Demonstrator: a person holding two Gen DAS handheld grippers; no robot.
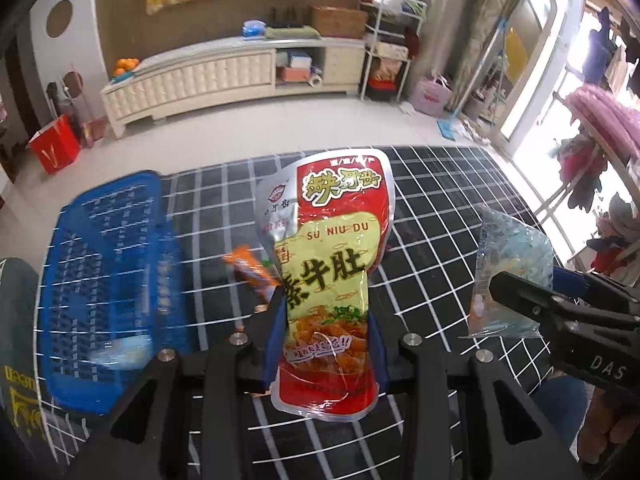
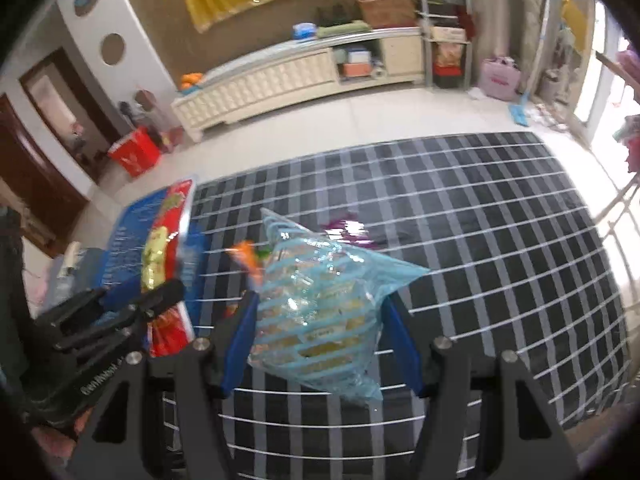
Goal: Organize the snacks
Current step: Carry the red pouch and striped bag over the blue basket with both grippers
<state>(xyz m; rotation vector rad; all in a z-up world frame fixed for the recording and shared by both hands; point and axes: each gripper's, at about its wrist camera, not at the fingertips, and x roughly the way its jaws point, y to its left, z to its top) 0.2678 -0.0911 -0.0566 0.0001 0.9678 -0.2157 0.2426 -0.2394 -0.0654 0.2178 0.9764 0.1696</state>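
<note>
Holding: left gripper (image 1: pixel 326 350) clamps red pouch (image 1: pixel 332 264); right gripper (image 2: pixel 320 344) clamps blue bag (image 2: pixel 320 312)
Basket (image 1: pixel 100 272): blue, contents blurred
Cloth (image 2: pixel 480 240): orange packet (image 1: pixel 252 272), purple wrapper (image 2: pixel 352 232)

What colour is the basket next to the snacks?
The basket is blue, with little holes all over. The left wrist view shows it best.

I'm looking into a lived-in home living room: a long cream TV cabinet (image 1: pixel 224 76) along the far wall, a cluttered metal shelf rack (image 1: pixel 390 36) to its right, tiled floor (image 1: pixel 240 136), and clothes hanging (image 1: pixel 600 128) by the bright balcony door (image 1: pixel 528 60).
</note>
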